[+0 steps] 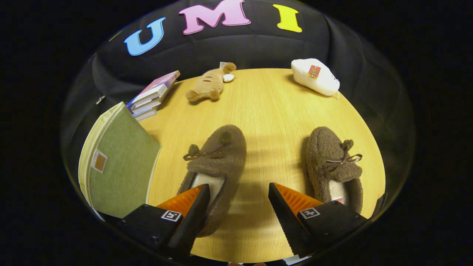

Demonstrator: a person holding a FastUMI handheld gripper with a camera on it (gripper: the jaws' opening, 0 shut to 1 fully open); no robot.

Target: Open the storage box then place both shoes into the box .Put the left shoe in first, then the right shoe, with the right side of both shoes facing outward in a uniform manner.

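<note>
Two brown fuzzy shoes with small bows lie on the wooden table, toes pointing away from me. The left-hand shoe sits partly under my left finger, its heel end between the fingers. Beside my right finger and just outside it lies the other shoe. A green fabric storage box with a cream edge stands left of the shoes, its lid closed. My gripper hovers open above the table, nothing pressed between its fingers.
A stack of books lies behind the box. Beyond the shoes, a tan plush toy rests at the table's far edge, and a white pouch sits at the far right. Bare tabletop stretches between the shoes.
</note>
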